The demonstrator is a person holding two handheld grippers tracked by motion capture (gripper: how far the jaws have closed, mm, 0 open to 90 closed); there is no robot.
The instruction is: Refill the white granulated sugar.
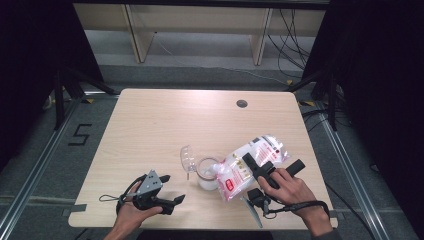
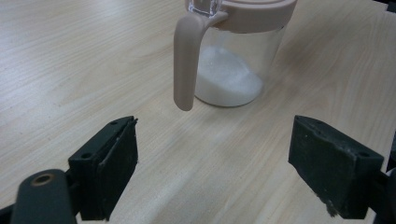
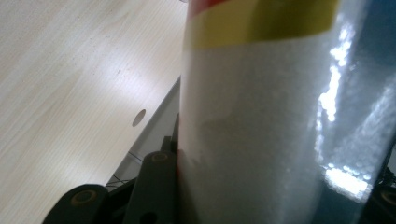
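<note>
A clear jar [image 1: 207,174] with a pink rim and handle stands at the table's front middle, with white granules in its bottom [image 2: 229,79]. Its clear lid flap [image 1: 187,157] is tipped open to the left. My right gripper [image 1: 274,164] is shut on a plastic bag of white granules [image 1: 240,170] with a red and yellow label. The bag is tilted, its lower end at the jar's mouth. Up close the bag [image 3: 261,116] sits between the right gripper's [image 3: 268,198] jaws. My left gripper [image 1: 173,188] rests open at the front left, pointed at the jar, with nothing between its fingers [image 2: 109,163].
The wooden table [image 1: 165,120] has a round cable hole [image 1: 242,103] near its far edge. Dark curtains flank both sides. Behind the table stand a wooden bench frame and loose cables on the floor.
</note>
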